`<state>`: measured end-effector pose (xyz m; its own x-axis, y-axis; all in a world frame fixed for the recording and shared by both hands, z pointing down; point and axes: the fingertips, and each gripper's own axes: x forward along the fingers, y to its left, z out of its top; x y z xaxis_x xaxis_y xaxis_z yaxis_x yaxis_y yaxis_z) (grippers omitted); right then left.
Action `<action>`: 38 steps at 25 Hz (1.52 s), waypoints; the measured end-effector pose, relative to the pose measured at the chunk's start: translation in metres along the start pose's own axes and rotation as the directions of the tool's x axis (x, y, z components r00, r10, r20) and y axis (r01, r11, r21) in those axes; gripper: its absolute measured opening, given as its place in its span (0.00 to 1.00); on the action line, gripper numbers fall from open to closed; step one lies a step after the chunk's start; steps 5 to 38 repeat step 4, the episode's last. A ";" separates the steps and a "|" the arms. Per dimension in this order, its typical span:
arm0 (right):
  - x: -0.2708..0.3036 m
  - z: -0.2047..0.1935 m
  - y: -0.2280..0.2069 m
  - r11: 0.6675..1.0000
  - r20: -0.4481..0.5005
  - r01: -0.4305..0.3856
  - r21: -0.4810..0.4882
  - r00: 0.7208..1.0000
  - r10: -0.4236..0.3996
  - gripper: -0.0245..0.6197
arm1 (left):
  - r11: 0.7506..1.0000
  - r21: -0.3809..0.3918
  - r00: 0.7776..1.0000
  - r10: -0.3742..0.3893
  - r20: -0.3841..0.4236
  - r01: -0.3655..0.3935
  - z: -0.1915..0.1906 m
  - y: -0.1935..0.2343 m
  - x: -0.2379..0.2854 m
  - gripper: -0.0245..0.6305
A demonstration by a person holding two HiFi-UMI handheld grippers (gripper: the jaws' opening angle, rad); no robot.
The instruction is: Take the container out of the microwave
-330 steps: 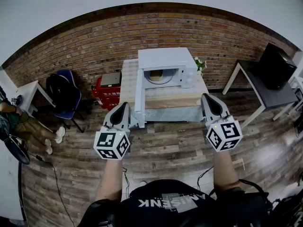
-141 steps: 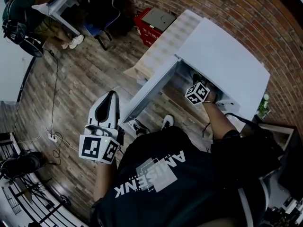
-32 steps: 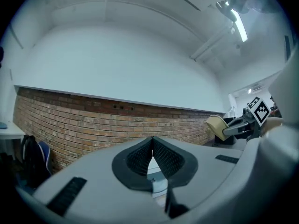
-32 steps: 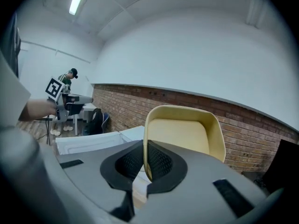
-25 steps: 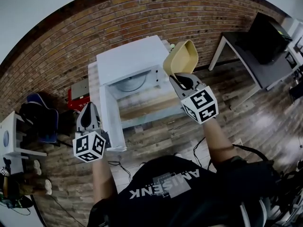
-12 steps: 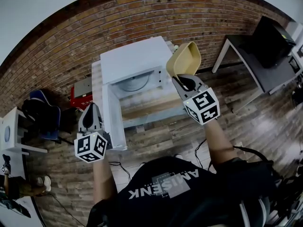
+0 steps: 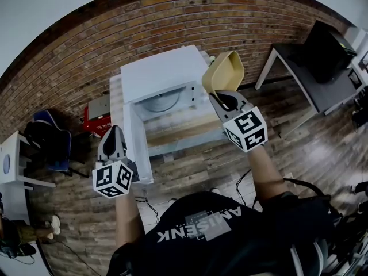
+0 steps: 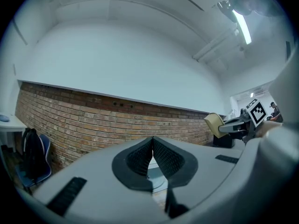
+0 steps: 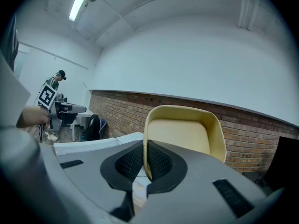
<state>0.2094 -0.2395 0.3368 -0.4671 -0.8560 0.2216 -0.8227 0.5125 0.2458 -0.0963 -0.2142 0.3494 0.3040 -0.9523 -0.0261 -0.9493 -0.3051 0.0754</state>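
The right tool is held up in the upper middle of the head view, at the end of an outstretched forearm that runs up from the lower right. Its marker cube faces the camera. Its jaws are clamped on the side wall of the beige container. In the right gripper view the two ribbed pads of this tool press on either side of the container's thin wall at its left edge, and the container stands tilted on its side with its hollow facing the camera.

The container is in the air, outside the white microwave and just to the right of it in the head view, above the worktop's far right corner. The microwave's door hangs open toward the person, and the cavity shows its round glass plate.

The left tool is at the centre left of the head view, beside the outer face of the open door, with the arm reaching straight forward. In the left gripper view this tool's pads meet tip to tip with nothing between them, pointing level toward the brick wall.
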 end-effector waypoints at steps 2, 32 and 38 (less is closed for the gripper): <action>0.000 0.000 0.001 1.000 0.000 0.000 0.003 1.000 0.000 0.10 | 1.000 -0.005 1.000 0.006 0.001 -0.006 0.000 0.002 -0.001 0.06; 0.000 0.001 0.001 1.000 -0.002 -0.001 0.003 1.000 0.001 0.10 | 1.000 -0.012 1.000 0.013 0.002 -0.013 0.000 0.005 -0.001 0.06; 0.000 0.001 0.001 1.000 -0.002 -0.001 0.003 1.000 0.001 0.10 | 1.000 -0.012 1.000 0.013 0.002 -0.013 0.000 0.005 -0.001 0.06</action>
